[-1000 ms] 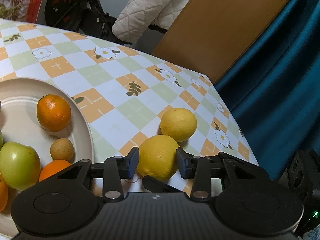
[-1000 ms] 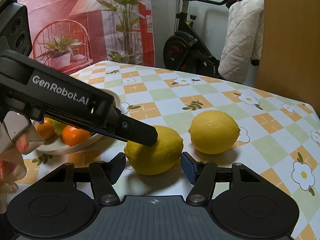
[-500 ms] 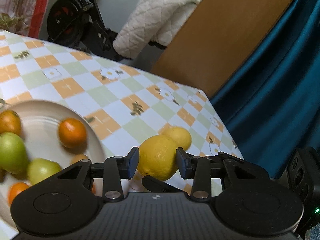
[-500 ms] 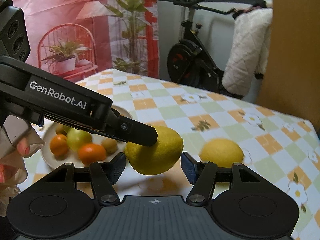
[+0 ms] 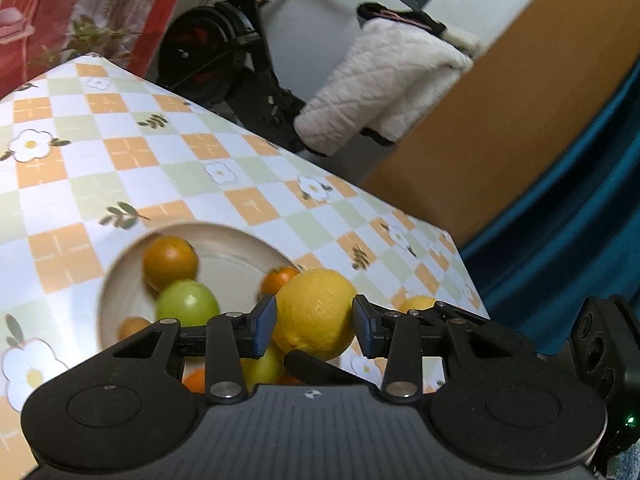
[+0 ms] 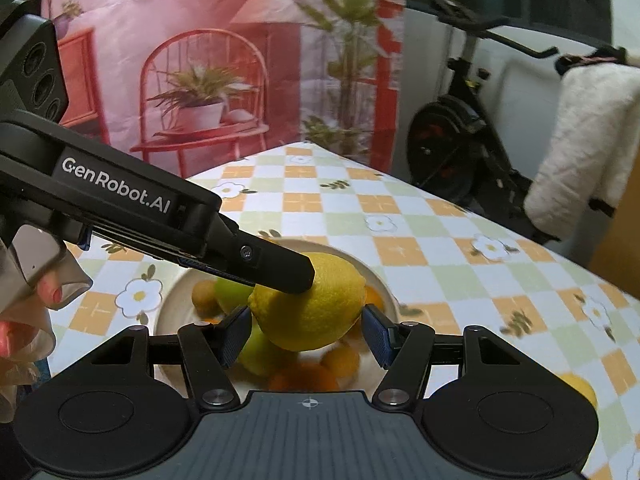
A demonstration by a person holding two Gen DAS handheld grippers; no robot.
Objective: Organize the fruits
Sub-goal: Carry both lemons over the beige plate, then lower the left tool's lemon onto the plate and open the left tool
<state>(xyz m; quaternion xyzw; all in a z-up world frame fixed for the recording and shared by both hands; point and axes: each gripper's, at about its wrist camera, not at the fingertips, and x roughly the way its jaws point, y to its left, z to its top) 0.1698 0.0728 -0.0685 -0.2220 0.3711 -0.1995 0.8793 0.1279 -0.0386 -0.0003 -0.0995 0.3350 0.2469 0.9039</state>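
the left gripper (image 5: pixel 314 324) holds a large yellow lemon (image 5: pixel 314 314) between its blue-padded jaws, which are closed against the fruit's two sides. the lemon hangs in the air above the round cream plate (image 5: pixel 236 240), over the plate's side nearest the table's right edge. the right gripper (image 6: pixel 306 330) sits around the same lemon (image 6: pixel 310 306) in its own view; its jaws are partly open, the left pad just beside the peel and the right pad at its edge, and whether they actually touch cannot be told.

on the plate lie a blurred dark orange mandarin (image 5: pixel 170 262), a green apple (image 5: pixel 187 304) just beside it, a smaller orange fruit (image 5: pixel 280 278) half hidden behind the lemon, and more orange and green fruit under the grippers. a second yellow lemon (image 5: pixel 418 303) rests on the checked flower-print tablecloth (image 5: pixel 132 160) near the table's right edge, well apart from the plate. a black exercise bike (image 6: pixel 460 136) draped with a white quilted cover (image 5: pixel 384 84) stands beyond the table's far edge.
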